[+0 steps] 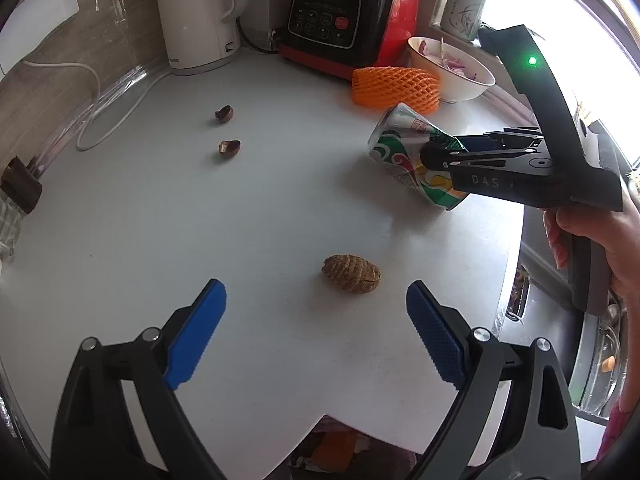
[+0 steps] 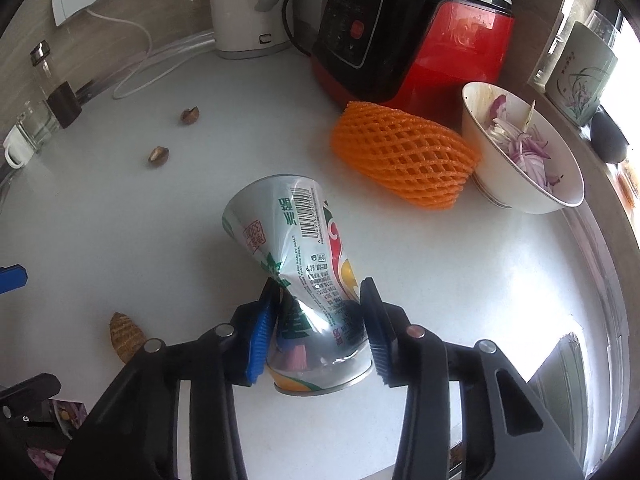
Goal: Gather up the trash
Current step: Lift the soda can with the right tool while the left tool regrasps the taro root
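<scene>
A dented silver-and-green drink can (image 2: 292,220) lies tilted on the white counter (image 2: 460,280). My right gripper (image 2: 319,292) is shut on its lower half, and the blue pads press into the crumpled wall. In the left wrist view the same can (image 1: 394,136) shows at the right with the right gripper (image 1: 434,156) clamped on it. My left gripper (image 1: 316,286) stands open low over the counter with nothing between its fingers. A brown ridged shell piece (image 1: 351,278) lies just beyond it, toward its right finger. Two small brown nut shells (image 1: 224,113) (image 1: 229,147) rest farther back.
An orange foam net (image 2: 400,156) and a bowl (image 2: 508,188) of sliced onion sit behind the can. A red-and-black blender (image 1: 332,12) and a white kettle (image 1: 192,16) stand at the back wall. The counter edge runs close below, with a bin's contents (image 1: 332,448) under it.
</scene>
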The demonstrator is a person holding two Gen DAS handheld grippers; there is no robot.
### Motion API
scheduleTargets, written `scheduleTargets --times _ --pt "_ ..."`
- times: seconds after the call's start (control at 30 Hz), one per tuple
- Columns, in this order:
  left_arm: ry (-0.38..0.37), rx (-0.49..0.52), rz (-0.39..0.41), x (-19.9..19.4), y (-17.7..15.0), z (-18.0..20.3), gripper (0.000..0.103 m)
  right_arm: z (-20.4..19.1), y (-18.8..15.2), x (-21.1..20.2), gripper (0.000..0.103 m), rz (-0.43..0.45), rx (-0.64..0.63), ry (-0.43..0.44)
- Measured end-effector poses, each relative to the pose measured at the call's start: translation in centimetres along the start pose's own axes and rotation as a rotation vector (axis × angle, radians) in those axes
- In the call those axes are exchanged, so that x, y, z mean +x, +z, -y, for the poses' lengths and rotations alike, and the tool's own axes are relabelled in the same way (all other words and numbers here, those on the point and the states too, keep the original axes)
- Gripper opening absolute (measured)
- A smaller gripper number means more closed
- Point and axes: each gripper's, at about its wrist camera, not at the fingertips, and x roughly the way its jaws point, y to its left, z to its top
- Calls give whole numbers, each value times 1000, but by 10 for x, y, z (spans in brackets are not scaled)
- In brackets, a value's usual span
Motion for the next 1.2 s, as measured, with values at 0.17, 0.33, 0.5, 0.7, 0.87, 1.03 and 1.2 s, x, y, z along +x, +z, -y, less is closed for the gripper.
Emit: scheduleTargets --times 0.17,0.33,0.5,0.7,0.87,1.03,1.2 --pt "13 -1 3 -1 -2 2 88 -4 2 -1 36 -37 -65 6" --pt "20 -10 0 -1 -4 -1 88 -13 4 8 47 -103 -120 -1" --pt "25 -13 4 -2 -5 -3 88 -24 3 23 65 -168 -182 -11" --pt "32 -14 4 -1 -5 -5 88 -26 2 41 68 -220 -198 -10" --pt "40 -20 0 1 -4 -7 88 -19 3 43 63 -220 -142 25" --pt "43 -19 -9 5 -5 -8 88 -8 0 38 62 -203 -89 67" --pt "22 -17 -26 10 -6 -6 88 2 -8 24 62 -157 -57 102"
